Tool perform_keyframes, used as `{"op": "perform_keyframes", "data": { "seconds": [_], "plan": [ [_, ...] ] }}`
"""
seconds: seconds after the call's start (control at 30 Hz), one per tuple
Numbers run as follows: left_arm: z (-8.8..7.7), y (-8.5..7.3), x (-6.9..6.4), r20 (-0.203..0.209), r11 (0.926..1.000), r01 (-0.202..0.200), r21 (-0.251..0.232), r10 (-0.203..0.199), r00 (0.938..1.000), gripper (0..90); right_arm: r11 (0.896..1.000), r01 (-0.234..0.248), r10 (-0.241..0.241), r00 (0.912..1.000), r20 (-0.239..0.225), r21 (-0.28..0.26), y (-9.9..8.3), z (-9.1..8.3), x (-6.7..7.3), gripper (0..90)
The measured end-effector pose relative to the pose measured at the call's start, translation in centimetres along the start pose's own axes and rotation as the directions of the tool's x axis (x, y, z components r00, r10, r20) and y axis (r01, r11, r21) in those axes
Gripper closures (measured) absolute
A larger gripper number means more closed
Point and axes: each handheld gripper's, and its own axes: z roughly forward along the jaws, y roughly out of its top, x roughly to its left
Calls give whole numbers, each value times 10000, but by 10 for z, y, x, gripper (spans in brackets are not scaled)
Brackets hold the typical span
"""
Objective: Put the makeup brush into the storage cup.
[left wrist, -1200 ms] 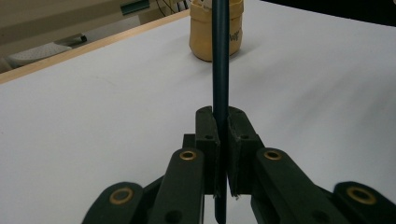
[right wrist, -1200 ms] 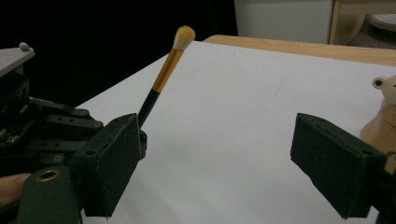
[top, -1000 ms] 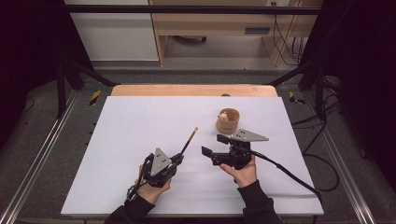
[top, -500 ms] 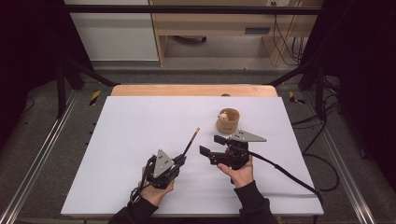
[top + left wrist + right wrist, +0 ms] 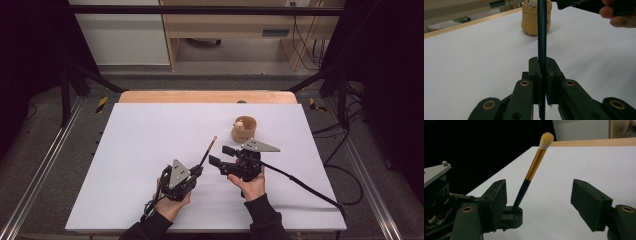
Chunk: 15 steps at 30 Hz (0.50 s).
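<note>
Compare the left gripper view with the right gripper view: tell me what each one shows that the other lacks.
Left gripper view: the left gripper shut on the brush's dark handle, with the small tan pot standing beyond on the table. Right gripper view: the brush's gold ferrule and pale bristle tip, seen between the right gripper's open jaws, which have just been closing; its pads do not touch the brush. Both share the brush and the white table.

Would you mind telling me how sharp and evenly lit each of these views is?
High view: the white table is evenly lit, the surroundings dark. Left gripper view: the brush handle and the tan cup are soft. Right gripper view: the brush is fairly sharp, its bristle tip fuzzy against a black background.
</note>
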Motion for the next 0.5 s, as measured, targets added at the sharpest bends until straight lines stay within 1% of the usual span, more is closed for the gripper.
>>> {"op": "perform_keyframes", "data": {
  "seconds": [0.07, 0.1, 0.27, 0.37, 0.4, 0.47, 0.5],
  "plan": [
    [1, 0, -2, 17, 10000, -37, 21, 37, 10000, 842, 10000, -84, 84, 10000, 6, -9, 0, 1, 1, 298],
    [1, 0, -2, 27, 10000, -36, 24, 36, 10000, 842, 10000, -36, 36, 10000, 41, -8, 0, 2, 1, 302],
    [2, -1, -4, 30, 10000, -29, 22, 29, 10000, 842, 9999, -135, 135, 9998, 125, 15, 1, 4, 1, 346],
    [4, -1, -6, 52, 10000, -65, 53, 65, 10000, 842, 9998, -204, 204, 9996, 189, -2, 0, 6, 0, 394],
    [4, -1, -6, 52, 10000, -65, 53, 65, 10000, 842, 9998, -204, 204, 9996, 189, -2, 0, 6, 0, 394],
    [5, -1, -7, 53, 9999, -94, 63, 94, 9999, 842, 9996, -267, 267, 9996, 135, -14, 0, 6, 1, 429],
    [5, -1, -7, 60, 9999, -73, 71, 72, 10000, 842, 9995, -316, 316, 9994, 112, -20, -1, 7, 1, 461]
  ]
}}
